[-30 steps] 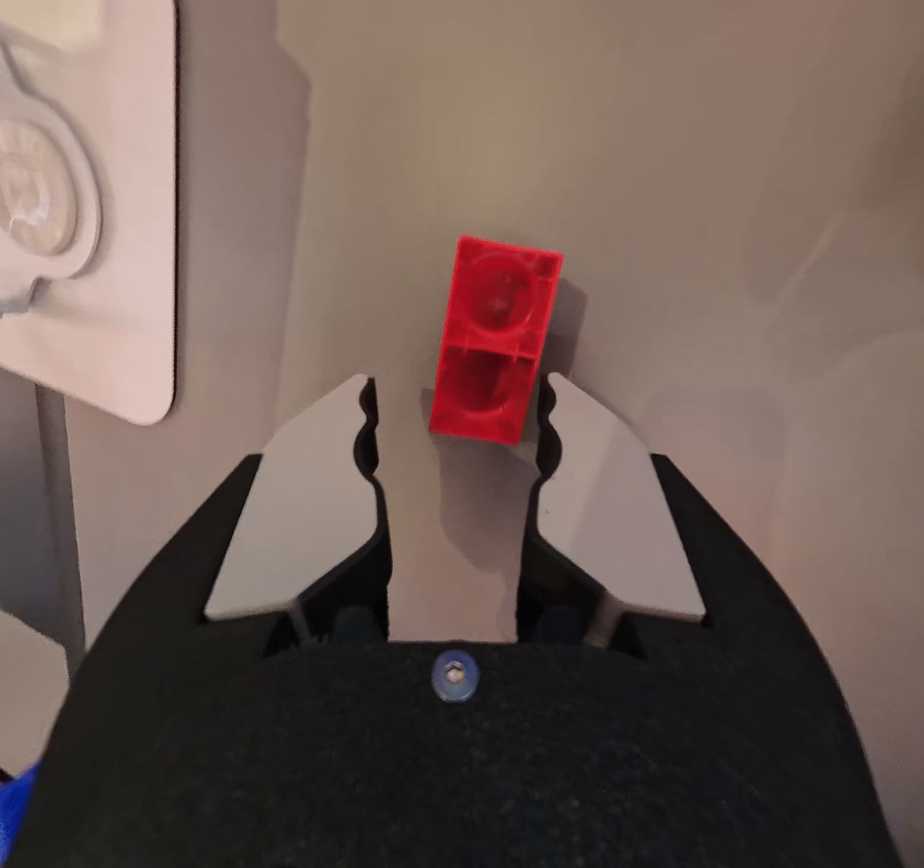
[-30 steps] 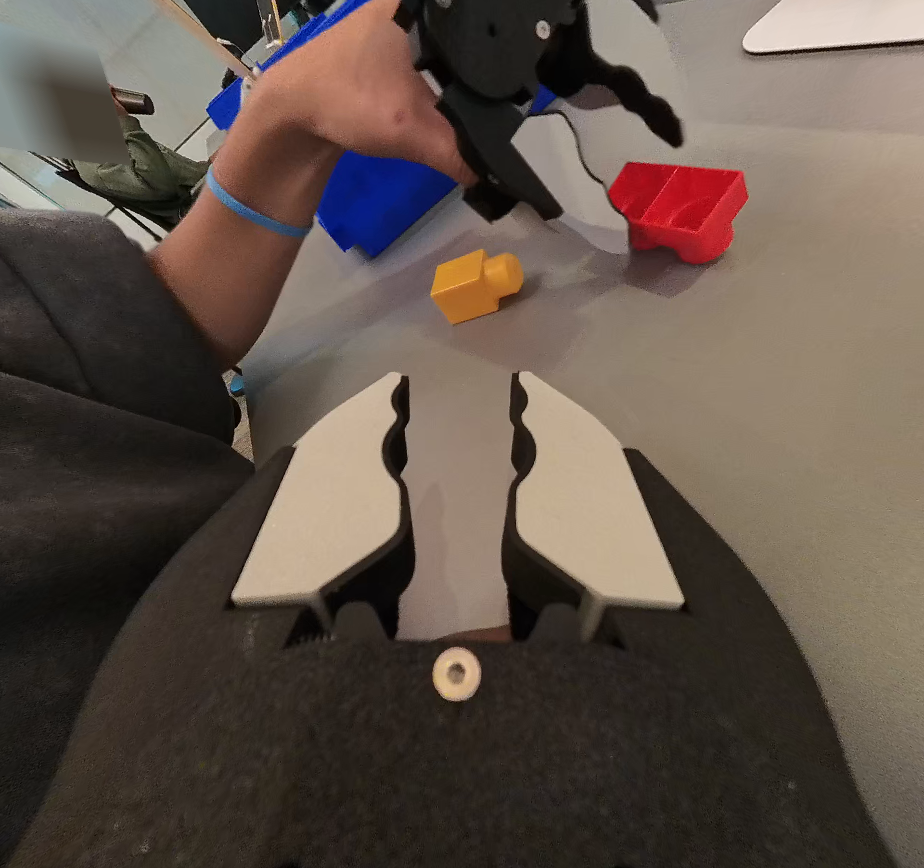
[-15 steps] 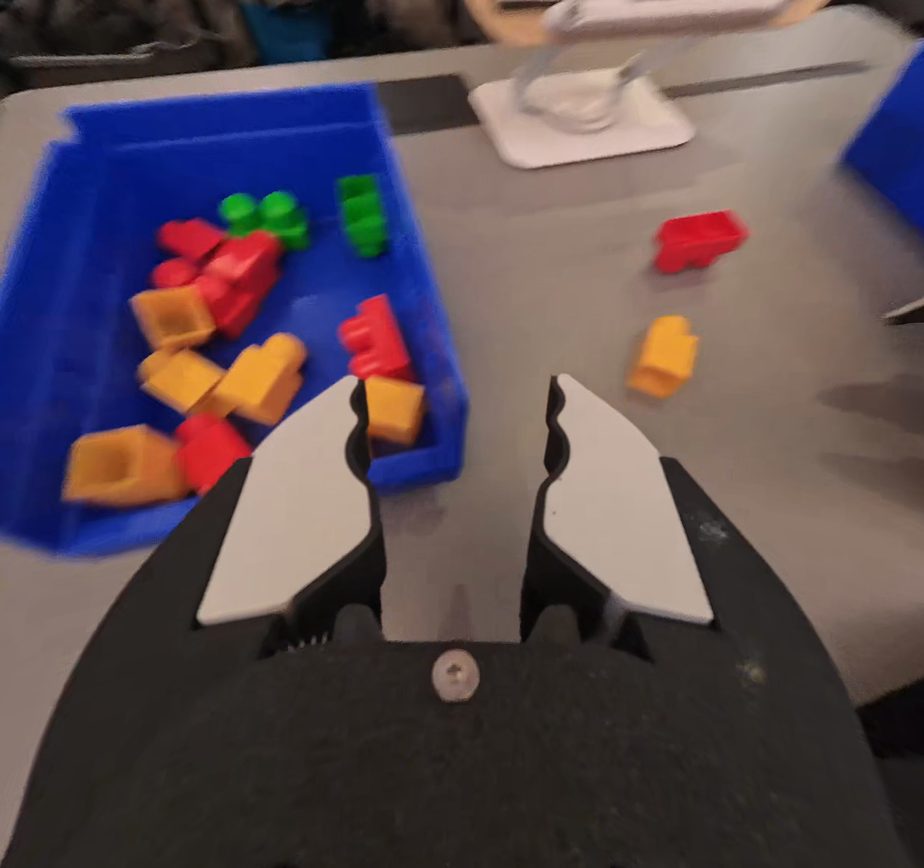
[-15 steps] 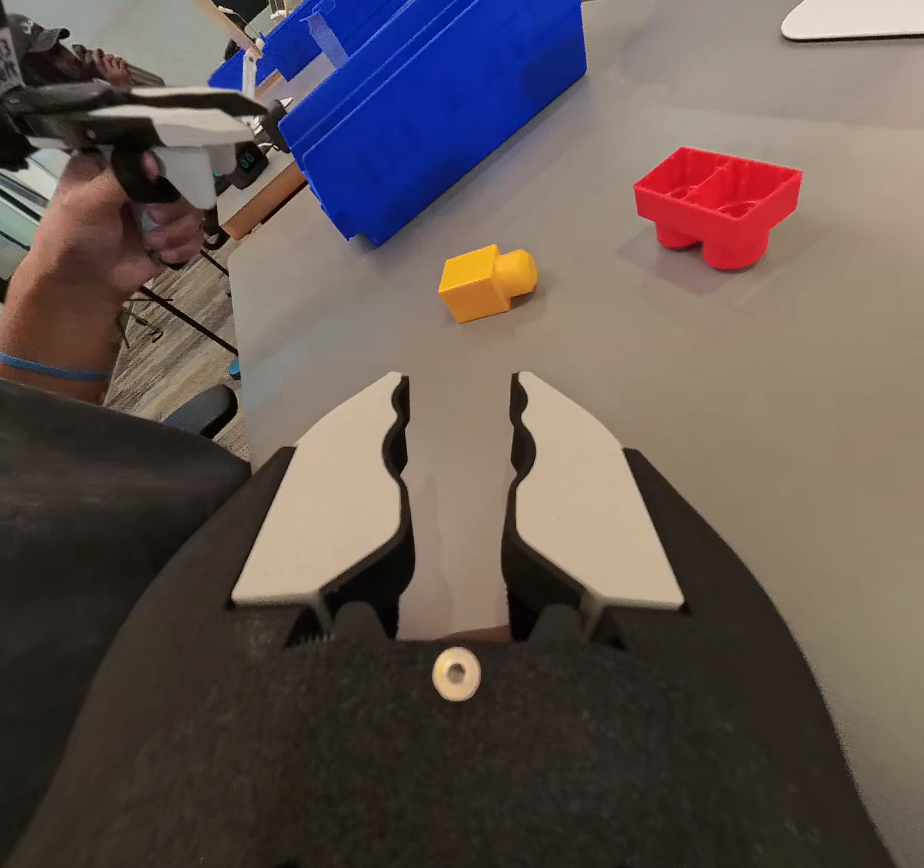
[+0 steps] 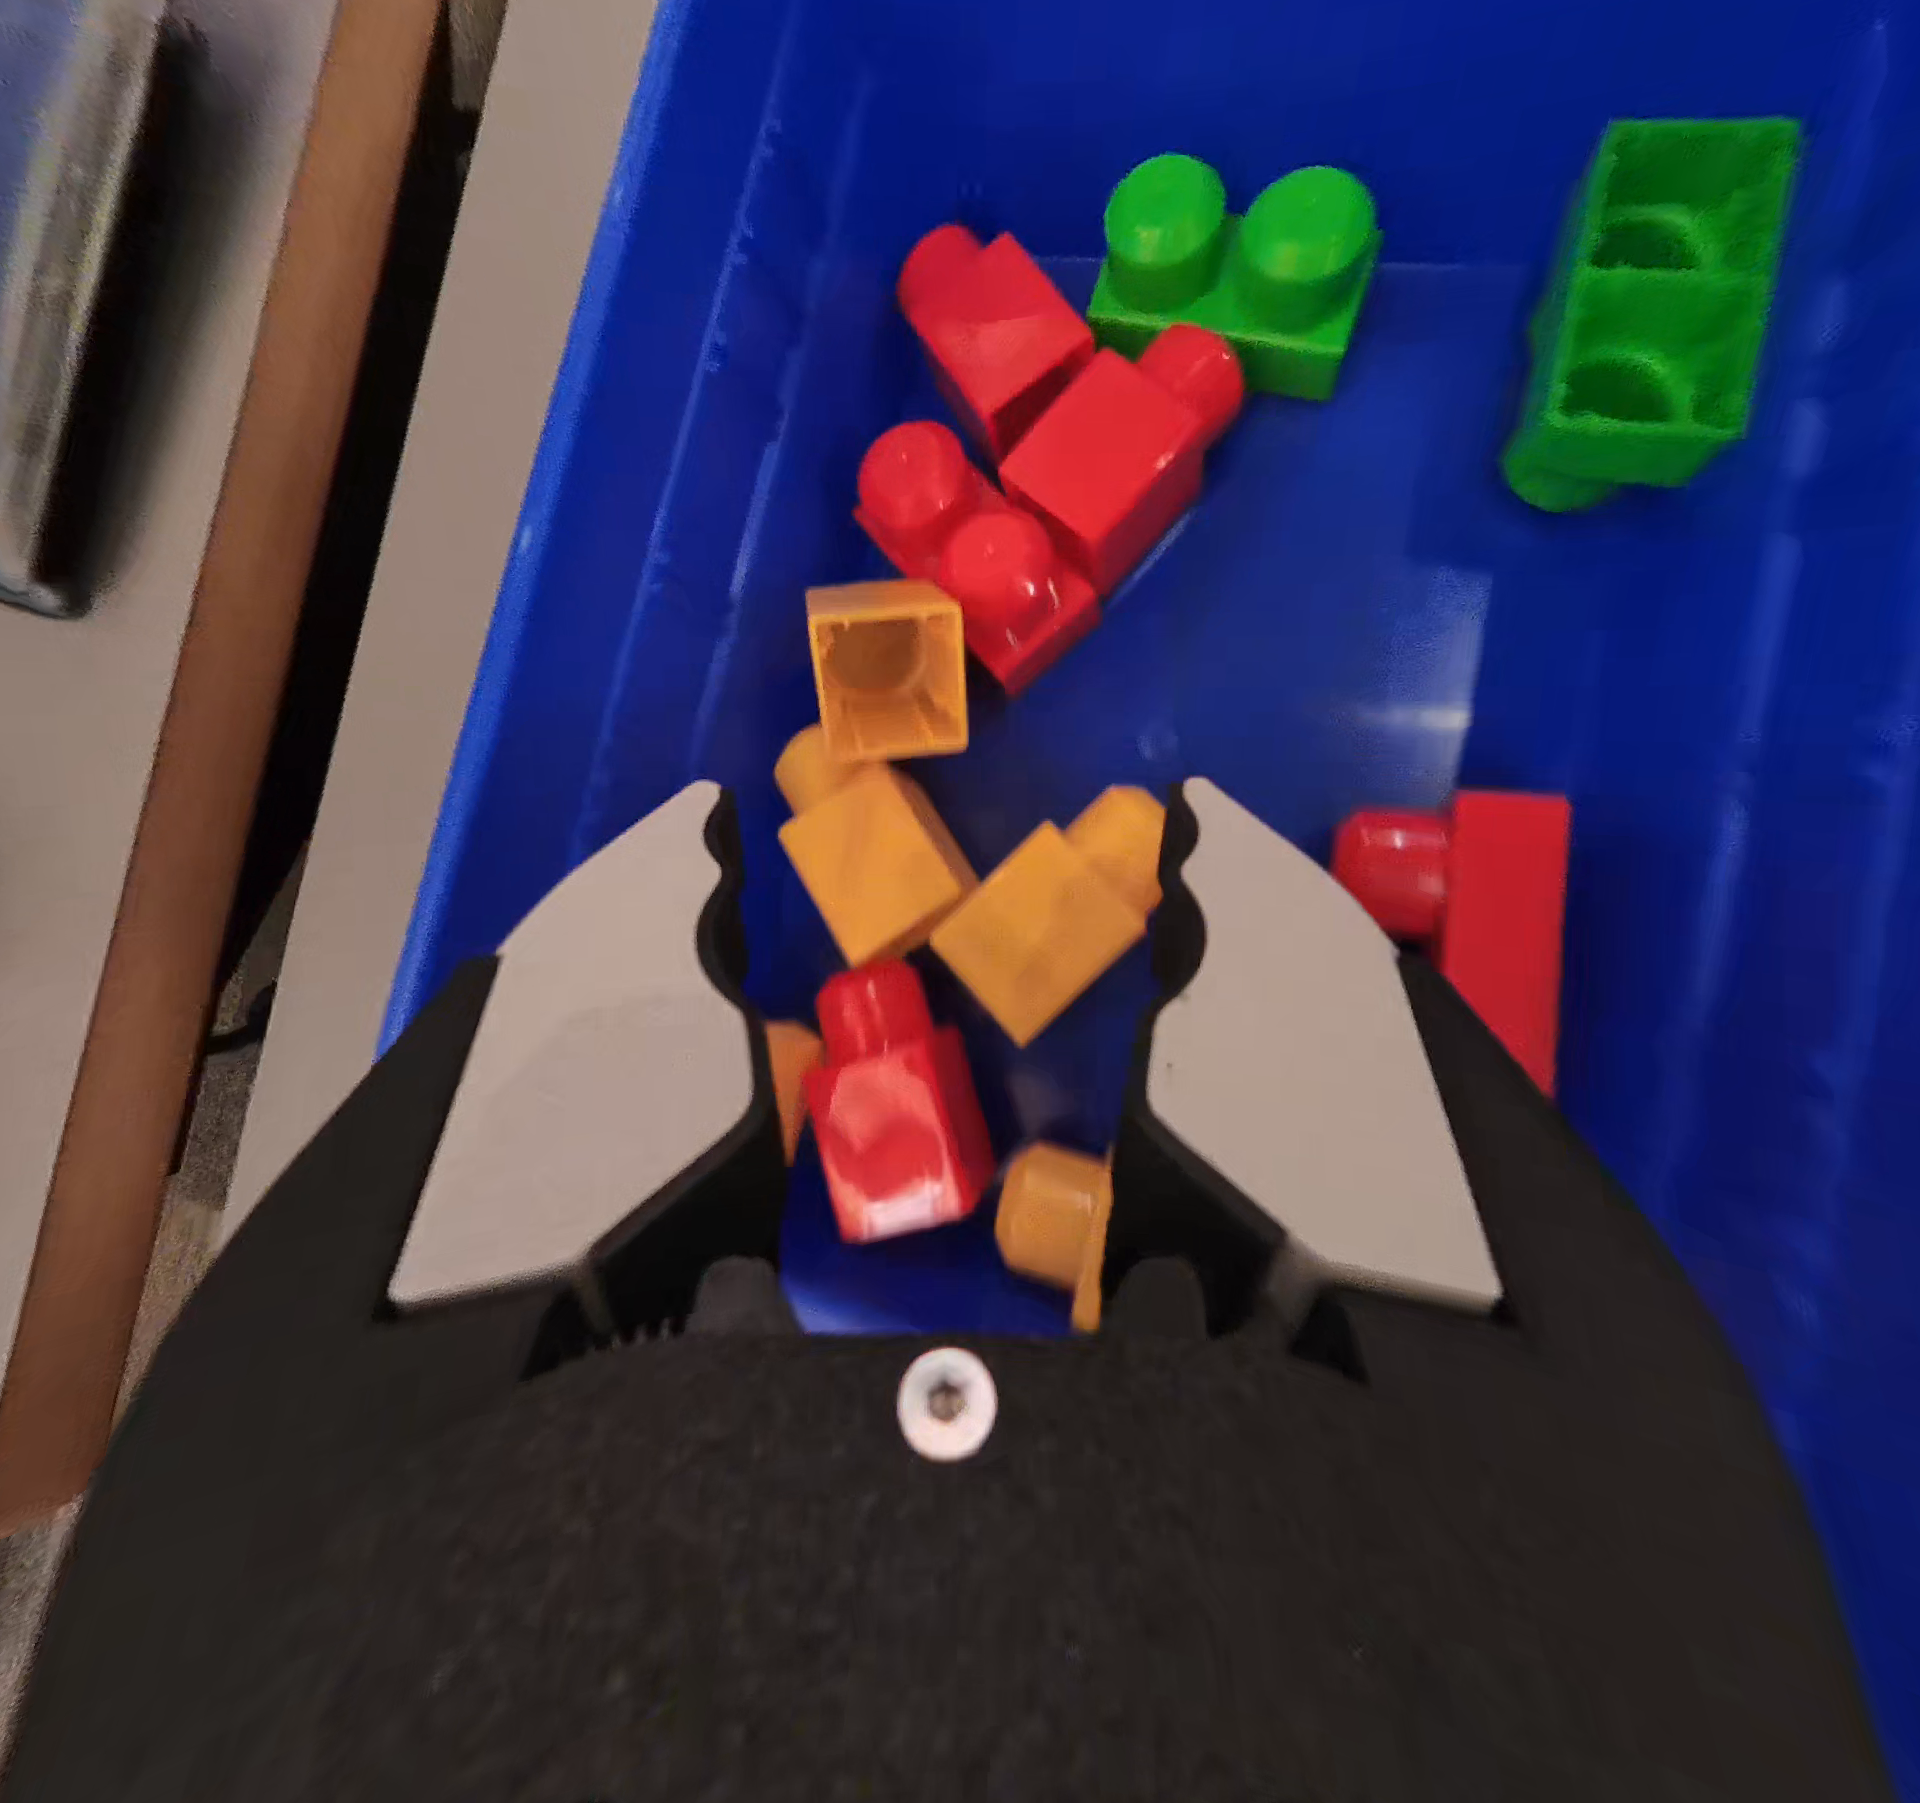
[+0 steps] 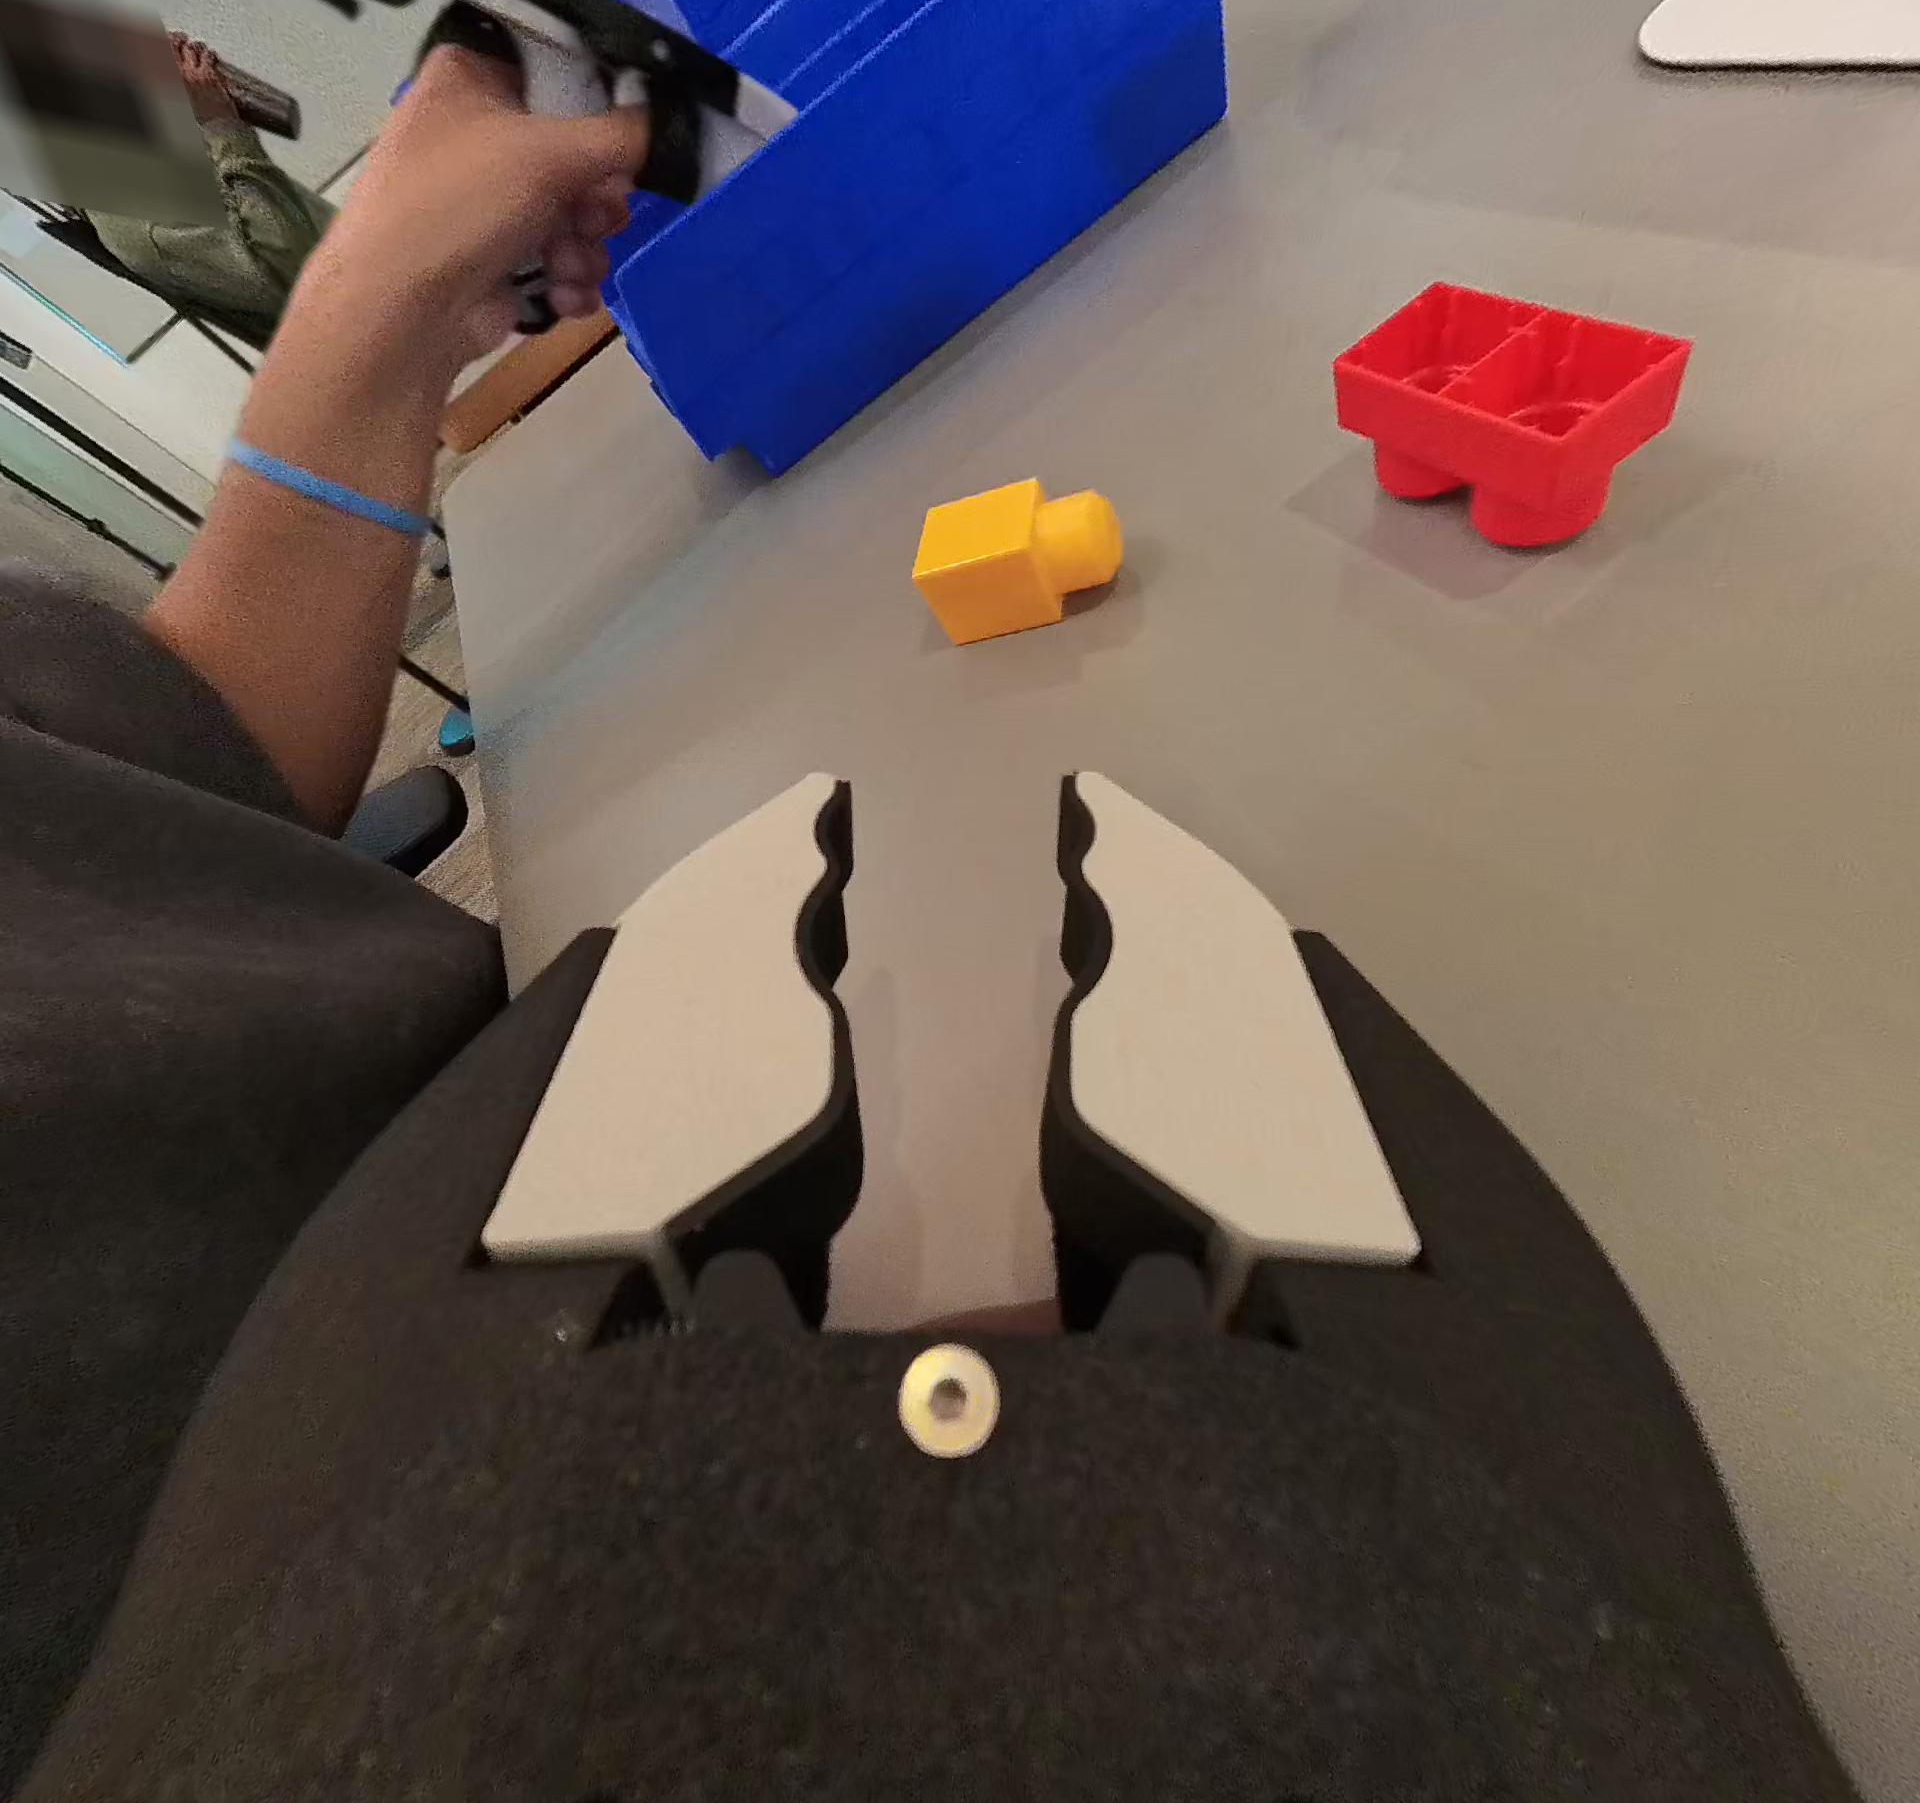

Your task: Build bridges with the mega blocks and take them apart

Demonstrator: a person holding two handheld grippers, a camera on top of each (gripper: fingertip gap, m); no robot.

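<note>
Our left tongs (image 5: 951, 797) hang wide open and empty over the blue bin (image 5: 1299, 18) — the orange one-stud block (image 5: 1049, 906) lies just past the tips, long axis slanting up-right. Right tongs (image 6: 954, 797) sit part-open, empty, over the tabletop (image 6: 1455, 870), well apart from the bin.

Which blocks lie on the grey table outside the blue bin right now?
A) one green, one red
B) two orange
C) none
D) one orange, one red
D: the right wrist view shows an orange single-stud block and an upturned red two-stud block on the table beside the bin.
</note>
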